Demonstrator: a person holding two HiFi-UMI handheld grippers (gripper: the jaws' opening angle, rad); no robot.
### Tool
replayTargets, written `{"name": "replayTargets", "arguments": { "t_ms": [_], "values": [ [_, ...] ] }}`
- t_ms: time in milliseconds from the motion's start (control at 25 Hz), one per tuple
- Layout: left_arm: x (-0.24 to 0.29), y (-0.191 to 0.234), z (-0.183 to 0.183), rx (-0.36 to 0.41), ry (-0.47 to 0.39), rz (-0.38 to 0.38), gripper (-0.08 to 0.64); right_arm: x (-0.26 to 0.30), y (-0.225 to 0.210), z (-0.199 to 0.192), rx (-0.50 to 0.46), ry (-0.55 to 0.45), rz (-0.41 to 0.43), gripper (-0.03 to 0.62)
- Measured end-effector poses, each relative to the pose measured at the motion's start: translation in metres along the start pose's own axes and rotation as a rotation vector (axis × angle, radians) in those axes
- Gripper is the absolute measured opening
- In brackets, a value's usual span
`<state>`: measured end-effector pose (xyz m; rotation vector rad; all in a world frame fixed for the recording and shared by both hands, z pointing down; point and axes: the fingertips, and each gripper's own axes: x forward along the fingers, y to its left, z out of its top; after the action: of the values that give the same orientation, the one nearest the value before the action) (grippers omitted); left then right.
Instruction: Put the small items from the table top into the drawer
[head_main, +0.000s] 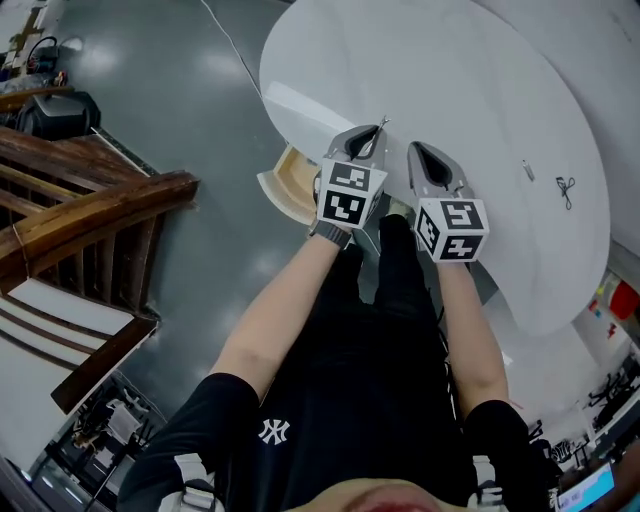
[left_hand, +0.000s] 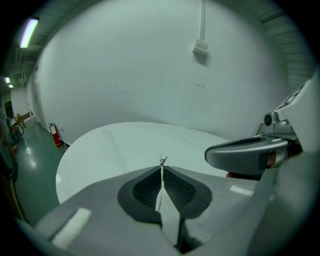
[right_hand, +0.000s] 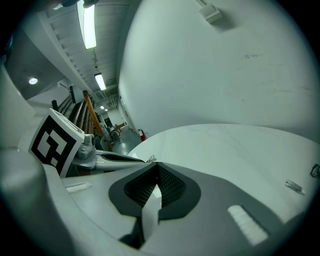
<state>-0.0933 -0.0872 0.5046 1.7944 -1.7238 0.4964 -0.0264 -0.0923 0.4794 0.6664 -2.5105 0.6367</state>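
Overhead, the left gripper (head_main: 370, 138) and right gripper (head_main: 420, 155) hover side by side over the white counter (head_main: 470, 90). The open drawer (head_main: 288, 185) lies at nine o'clock of the left one. A pale item (head_main: 528, 170) and a dark clip (head_main: 567, 190) rest on the counter at three o'clock of the right one.

Left gripper view: jaws clenched on a thin metal piece (left_hand: 162, 161).

Right gripper view: jaws clenched, nothing between them.

The counter (head_main: 450, 90) is smooth white with a soft sheen. The left hand-held gripper (head_main: 372, 133) and right hand-held gripper (head_main: 418, 150) look like matt grey plastic with dark ribbed pads (left_hand: 179, 188). The thin piece (left_hand: 162, 161) nipped at the left tips glints like metal. The drawer (head_main: 292, 183) is pale wood, and the floor (head_main: 180, 90) is glossy.
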Motion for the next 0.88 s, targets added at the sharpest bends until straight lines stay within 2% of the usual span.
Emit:
{"name": "replayTargets", "arguments": {
  "t_ms": [520,880],
  "values": [
    [-0.067,0.05,-0.051,-0.063,-0.017,0.073,0.017,0.015,0.084,-0.027,-0.055,0.021,0.057,0.028],
    [-0.091,0.079,-0.091,-0.118,0.002,0.126,0.017,0.027,0.118,-0.049,-0.073,0.045,0.081,0.028]
  ]
}}
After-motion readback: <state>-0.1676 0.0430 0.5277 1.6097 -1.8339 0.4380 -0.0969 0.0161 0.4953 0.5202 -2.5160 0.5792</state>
